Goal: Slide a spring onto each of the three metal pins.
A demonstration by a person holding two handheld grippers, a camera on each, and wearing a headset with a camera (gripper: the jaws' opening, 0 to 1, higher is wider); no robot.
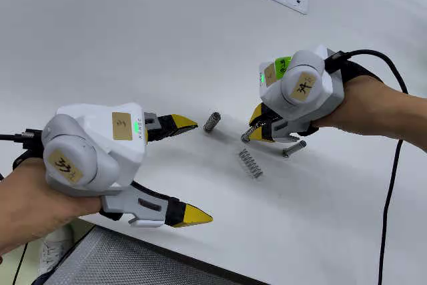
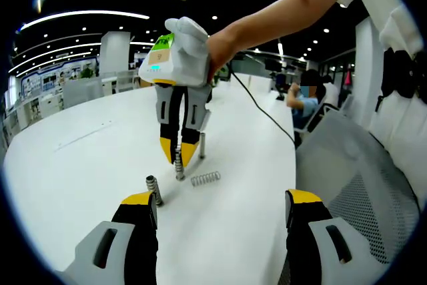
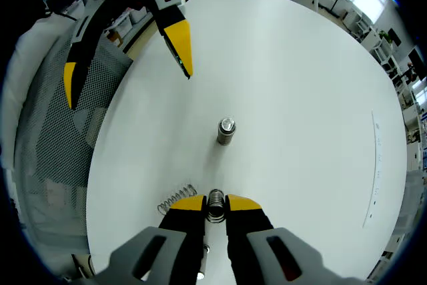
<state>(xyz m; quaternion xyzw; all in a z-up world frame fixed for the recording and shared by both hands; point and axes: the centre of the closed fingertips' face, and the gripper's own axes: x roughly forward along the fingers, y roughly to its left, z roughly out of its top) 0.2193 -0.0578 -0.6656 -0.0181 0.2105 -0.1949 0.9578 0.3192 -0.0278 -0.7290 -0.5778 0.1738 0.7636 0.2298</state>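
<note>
The right hand-held gripper (image 1: 259, 130) is seen right of centre, clamped on a spring-covered pin (image 3: 215, 208) over the white table (image 1: 133, 45). The left hand-held gripper (image 1: 188, 169) is held at lower left, jaws wide apart. A second sprung pin (image 1: 212, 122) is stood mid-frame, with a loose spring (image 1: 250, 163) and a bare pin (image 1: 293, 148) just below the right hand-held gripper.

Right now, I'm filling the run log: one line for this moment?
right claw shut on spring | left claw open | sprung pin standing | loose spring flat | bare pin
</note>
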